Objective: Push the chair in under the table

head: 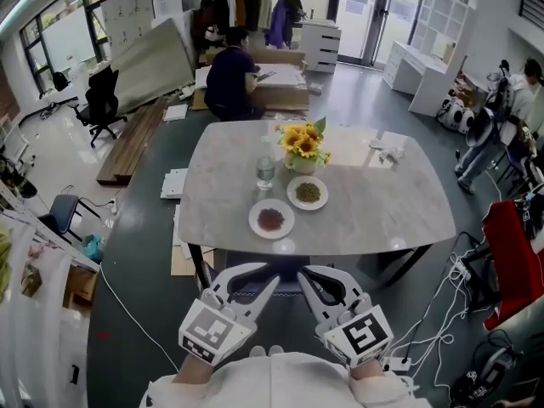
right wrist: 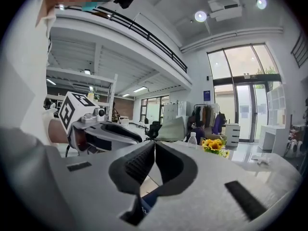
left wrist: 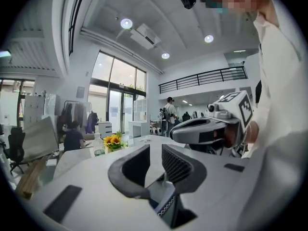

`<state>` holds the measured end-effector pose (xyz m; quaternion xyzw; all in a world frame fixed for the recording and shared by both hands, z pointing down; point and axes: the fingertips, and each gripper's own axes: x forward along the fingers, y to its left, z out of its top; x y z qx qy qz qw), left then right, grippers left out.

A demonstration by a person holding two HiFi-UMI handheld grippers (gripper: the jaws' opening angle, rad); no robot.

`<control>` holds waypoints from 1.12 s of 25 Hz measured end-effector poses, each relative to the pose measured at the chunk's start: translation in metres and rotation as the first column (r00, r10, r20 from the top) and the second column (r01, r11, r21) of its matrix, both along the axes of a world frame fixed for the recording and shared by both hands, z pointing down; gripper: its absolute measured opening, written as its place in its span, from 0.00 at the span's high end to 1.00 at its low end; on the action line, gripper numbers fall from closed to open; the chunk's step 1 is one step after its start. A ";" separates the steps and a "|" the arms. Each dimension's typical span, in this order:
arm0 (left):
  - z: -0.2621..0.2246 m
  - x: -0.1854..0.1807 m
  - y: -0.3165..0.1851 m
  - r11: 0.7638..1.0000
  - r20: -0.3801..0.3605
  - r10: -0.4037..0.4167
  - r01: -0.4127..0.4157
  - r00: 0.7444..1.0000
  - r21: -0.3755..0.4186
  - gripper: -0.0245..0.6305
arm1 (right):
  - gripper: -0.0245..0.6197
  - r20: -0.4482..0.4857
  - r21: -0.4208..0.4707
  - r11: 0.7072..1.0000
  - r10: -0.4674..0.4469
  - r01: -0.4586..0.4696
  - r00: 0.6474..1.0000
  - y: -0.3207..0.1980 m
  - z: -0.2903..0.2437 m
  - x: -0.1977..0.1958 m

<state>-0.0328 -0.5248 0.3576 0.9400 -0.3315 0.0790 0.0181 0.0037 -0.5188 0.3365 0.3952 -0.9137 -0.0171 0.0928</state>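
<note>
The grey marble-top table [head: 374, 215] fills the middle of the head view. A dark chair [head: 265, 289] shows only as a strip at the table's near edge, mostly hidden beneath the top and between my two grippers. My left gripper [head: 270, 274] is raised in front of that edge; in the left gripper view its jaws [left wrist: 155, 154] stand apart with nothing between them. My right gripper [head: 303, 272] hangs beside it, and in the right gripper view its pads [right wrist: 154, 148] meet with nothing held. Neither gripper touches the chair.
On the table stand a vase of sunflowers [head: 303, 145], a water bottle [head: 265, 170] and two small plates [head: 271, 219] [head: 308, 193]. A person [head: 231, 75] sits beyond the far end. A red chair [head: 512, 253] and cables [head: 442, 317] lie right.
</note>
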 end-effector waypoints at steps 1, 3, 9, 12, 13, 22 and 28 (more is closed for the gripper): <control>-0.004 -0.001 0.001 1.000 -0.017 -0.006 0.006 1.000 0.003 0.85 | 0.95 0.010 0.013 1.000 -0.002 0.002 1.000 0.001 -0.004 0.000; -0.013 -0.003 0.003 1.000 -0.055 -0.015 0.015 0.998 0.001 0.88 | 0.95 0.034 0.042 0.999 -0.005 0.004 0.999 0.004 -0.012 0.000; -0.026 -0.007 0.009 0.999 -0.130 -0.032 0.033 0.991 0.010 0.92 | 0.95 0.068 0.086 0.996 -0.010 0.004 0.998 0.012 -0.023 -0.007; -0.020 -0.007 0.011 0.999 -0.140 -0.048 0.047 0.989 -0.005 0.93 | 0.95 0.080 0.063 0.998 -0.022 0.017 0.997 0.014 -0.017 -0.011; -0.018 -0.007 0.011 0.998 -0.141 -0.057 0.055 0.988 -0.017 0.94 | 0.95 0.079 0.054 0.998 -0.026 0.022 0.997 0.015 -0.014 -0.011; 0.001 -0.004 0.017 0.994 -0.128 -0.062 0.049 0.990 -0.100 0.94 | 0.96 0.077 0.021 1.000 -0.021 0.020 0.997 0.018 -0.004 -0.008; 0.004 -0.003 0.020 0.993 -0.126 -0.059 0.046 0.990 -0.107 0.94 | 0.96 0.067 -0.003 0.999 -0.033 0.033 0.997 0.021 0.005 -0.012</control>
